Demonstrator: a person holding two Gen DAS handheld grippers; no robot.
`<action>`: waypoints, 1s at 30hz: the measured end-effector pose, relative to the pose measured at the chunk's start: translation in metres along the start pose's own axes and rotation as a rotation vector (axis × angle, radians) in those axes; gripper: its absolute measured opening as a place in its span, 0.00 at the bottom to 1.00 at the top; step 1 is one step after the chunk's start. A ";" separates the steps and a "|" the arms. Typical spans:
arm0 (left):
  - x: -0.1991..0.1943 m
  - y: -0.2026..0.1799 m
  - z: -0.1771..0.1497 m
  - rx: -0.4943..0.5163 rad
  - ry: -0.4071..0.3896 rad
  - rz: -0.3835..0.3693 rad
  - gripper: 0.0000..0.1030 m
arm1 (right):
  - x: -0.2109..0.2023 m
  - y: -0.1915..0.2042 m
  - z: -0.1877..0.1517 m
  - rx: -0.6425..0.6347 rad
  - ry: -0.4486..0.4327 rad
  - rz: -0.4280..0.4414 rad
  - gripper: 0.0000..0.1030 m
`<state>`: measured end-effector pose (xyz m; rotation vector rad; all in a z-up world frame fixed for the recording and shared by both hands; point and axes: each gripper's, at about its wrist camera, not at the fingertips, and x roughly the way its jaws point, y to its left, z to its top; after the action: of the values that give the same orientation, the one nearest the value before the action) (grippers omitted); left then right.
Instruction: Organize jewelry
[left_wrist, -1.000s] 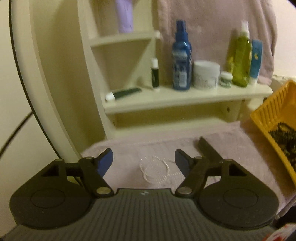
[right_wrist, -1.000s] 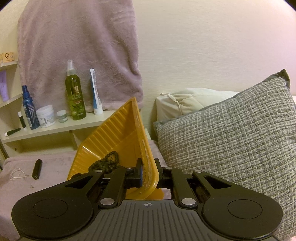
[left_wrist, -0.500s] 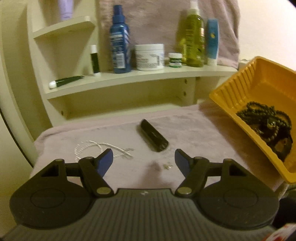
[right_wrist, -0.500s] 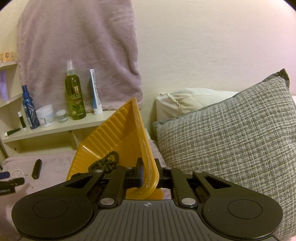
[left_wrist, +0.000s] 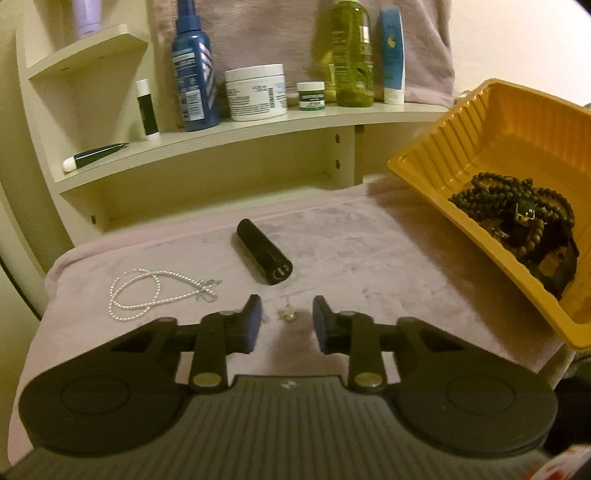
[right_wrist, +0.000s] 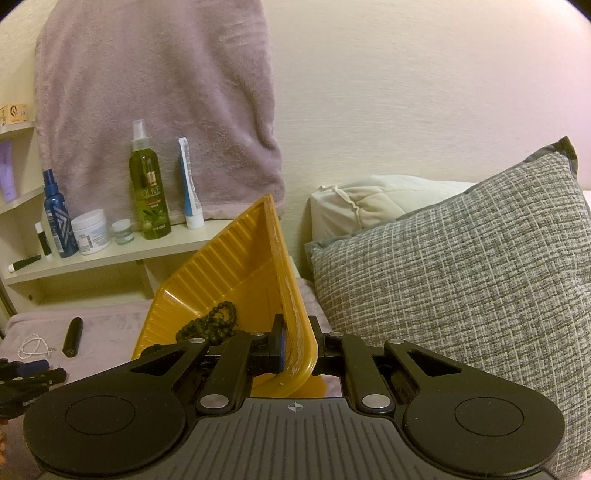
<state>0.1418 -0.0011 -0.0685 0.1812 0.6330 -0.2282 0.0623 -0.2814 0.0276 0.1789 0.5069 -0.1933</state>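
Note:
A tiny clear earring (left_wrist: 286, 314) lies on the pink cloth (left_wrist: 369, 258) between the fingertips of my left gripper (left_wrist: 287, 318). Its jaws are closing and the pads stand clear of the earring. A white bead necklace (left_wrist: 155, 291) lies to the left, and a black tube (left_wrist: 264, 256) lies just beyond. My right gripper (right_wrist: 297, 354) is shut on the rim of the tilted yellow tray (right_wrist: 236, 280), which holds dark bead strands (left_wrist: 517, 218). The left gripper's tips (right_wrist: 37, 369) show at the left edge of the right wrist view.
A cream shelf (left_wrist: 258, 129) behind the cloth carries a blue spray bottle (left_wrist: 194, 74), a white jar (left_wrist: 256, 92), a green bottle (left_wrist: 351, 55) and tubes. A grey woven pillow (right_wrist: 461, 288) and a cream pillow (right_wrist: 380, 199) lie right of the tray. A pink towel (right_wrist: 155, 110) hangs behind.
My left gripper swung right and down from over the white necklace to the small earring, and its jaws narrowed. The right gripper kept still with the tray.

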 end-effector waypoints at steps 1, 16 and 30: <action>0.002 0.000 0.001 -0.001 0.002 0.002 0.19 | 0.000 0.001 0.000 -0.002 0.000 -0.001 0.10; 0.008 0.000 0.004 0.008 0.029 -0.012 0.04 | 0.000 0.001 0.000 -0.002 -0.001 0.000 0.10; -0.036 -0.046 0.039 0.010 -0.081 -0.221 0.04 | 0.000 0.001 0.001 -0.003 -0.001 0.002 0.10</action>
<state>0.1234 -0.0486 -0.0208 0.1110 0.5708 -0.4499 0.0637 -0.2804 0.0286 0.1767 0.5056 -0.1910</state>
